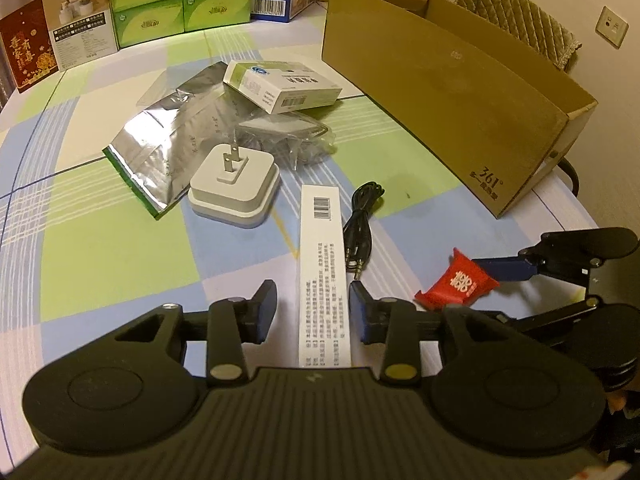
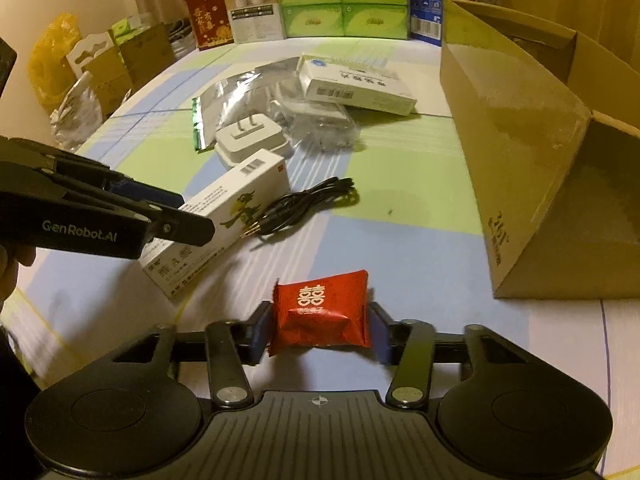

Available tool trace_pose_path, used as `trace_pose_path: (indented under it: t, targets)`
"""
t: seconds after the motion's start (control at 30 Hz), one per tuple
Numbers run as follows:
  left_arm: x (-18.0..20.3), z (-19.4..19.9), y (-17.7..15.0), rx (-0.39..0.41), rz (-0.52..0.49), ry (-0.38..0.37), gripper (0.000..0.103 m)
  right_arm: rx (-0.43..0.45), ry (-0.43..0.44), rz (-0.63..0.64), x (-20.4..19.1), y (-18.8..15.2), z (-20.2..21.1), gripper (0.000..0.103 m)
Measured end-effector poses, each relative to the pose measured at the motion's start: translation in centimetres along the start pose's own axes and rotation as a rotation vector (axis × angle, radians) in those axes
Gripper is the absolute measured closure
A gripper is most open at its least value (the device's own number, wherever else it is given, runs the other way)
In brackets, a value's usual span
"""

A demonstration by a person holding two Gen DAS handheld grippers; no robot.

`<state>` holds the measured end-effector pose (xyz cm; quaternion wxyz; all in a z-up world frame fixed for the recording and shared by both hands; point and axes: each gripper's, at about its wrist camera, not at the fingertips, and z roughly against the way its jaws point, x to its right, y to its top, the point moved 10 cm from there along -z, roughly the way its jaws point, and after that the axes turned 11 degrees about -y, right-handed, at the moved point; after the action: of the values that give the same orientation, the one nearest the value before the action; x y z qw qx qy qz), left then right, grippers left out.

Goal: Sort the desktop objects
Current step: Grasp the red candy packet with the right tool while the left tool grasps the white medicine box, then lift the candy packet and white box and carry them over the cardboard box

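Observation:
My right gripper (image 2: 318, 330) is shut on a red candy packet (image 2: 320, 312) with a white double-happiness sign; the packet also shows in the left wrist view (image 1: 458, 284). My left gripper (image 1: 313, 304) is open astride a long white box (image 1: 323, 272) lying on the table, fingers either side without touching it. The same box shows in the right wrist view (image 2: 216, 220) under the left gripper's fingers. A black audio cable (image 1: 362, 228) lies just right of the box.
A white plug adapter (image 1: 236, 184), a silver foil bag (image 1: 168, 136), a clear plastic bag (image 1: 284, 136) and a white medicine box (image 1: 284, 86) lie farther out. A brown cardboard box (image 1: 452, 80) stands open at the right. Boxes (image 1: 180, 0) line the far edge.

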<state>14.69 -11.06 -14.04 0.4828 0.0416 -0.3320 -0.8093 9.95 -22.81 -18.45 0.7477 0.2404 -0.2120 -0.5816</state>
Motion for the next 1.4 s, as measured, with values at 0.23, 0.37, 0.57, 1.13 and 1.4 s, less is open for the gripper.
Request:
trace_pose_path:
  t: [0.23, 0.37, 0.57, 1.13, 1.4]
  targets:
    - [0.3, -1.1, 0.7, 0.0, -0.01, -0.009, 0.069, 0.026, -0.032, -0.011, 0.8, 0.3, 0.3, 0.063]
    - [0.3, -1.9, 1.0, -0.02, -0.037, 0.005, 0.07, 0.026, -0.041, -0.033, 1.3, 0.4, 0.2, 0.063]
    - [-0.3, -2.7, 0.5, -0.06, -0.052, 0.024, 0.081, 0.026, -0.038, -0.037, 1.4, 0.4, 0.2, 0.063]
    - [-0.2, -0.5, -0.2, -0.04, -0.017, 0.033, 0.082, 0.047, -0.031, -0.06, 1.6, 1.2, 1.8, 0.064]
    - [0.6, 2.0, 0.3, 0.002, 0.017, 0.044, 0.082, 0.091, -0.03, -0.062, 1.8, 2.3, 4.3, 0.064]
